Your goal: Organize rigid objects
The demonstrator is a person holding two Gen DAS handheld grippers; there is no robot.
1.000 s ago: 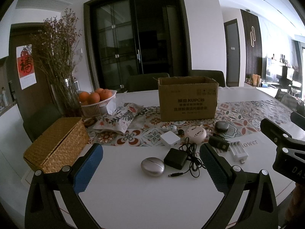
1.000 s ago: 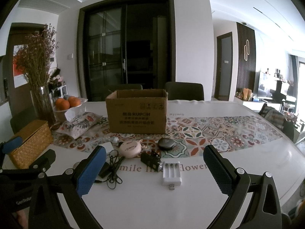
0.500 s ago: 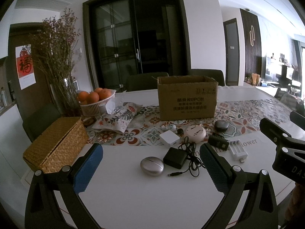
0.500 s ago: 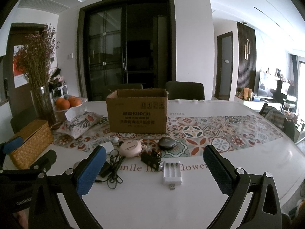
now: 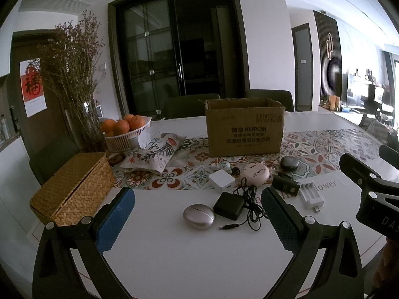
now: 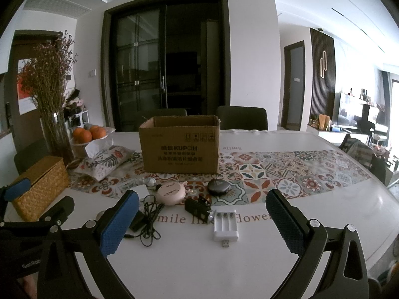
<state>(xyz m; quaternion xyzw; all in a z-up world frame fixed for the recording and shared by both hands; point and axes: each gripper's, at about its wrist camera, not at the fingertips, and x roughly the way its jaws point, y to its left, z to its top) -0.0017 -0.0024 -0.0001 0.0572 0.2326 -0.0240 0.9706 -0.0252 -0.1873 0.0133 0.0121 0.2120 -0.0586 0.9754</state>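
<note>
Two grippers: both hover above the near edge of the white table, fingers spread wide, nothing between them
Left gripper: blue pads parted, framing the silver oval case and the black adapter from above
Right gripper: blue pads parted, the battery charger lying on the table between them
Silver oval case: on bare table, just left of the adapter, nearly touching it
Black adapter: flat on the table, its black cable looped loosely to its right, plug end toward the camera
White square charger: at the edge of the patterned runner, behind the adapter
Pink round case: on the runner, right of the white square charger
Dark round case: on the runner, right of the pink one, near the box
Small black block: between the pink case and the battery charger
White battery charger: three empty slots, USB plug pointing toward the camera
Cardboard box: open-topped, upright on the runner behind the small items
Wicker box: lid closed, at the left of the table
Floral pouch: lying between the wicker box and the cardboard box
Basket of oranges: behind the pouch, beside a glass vase of dried flowers
</note>
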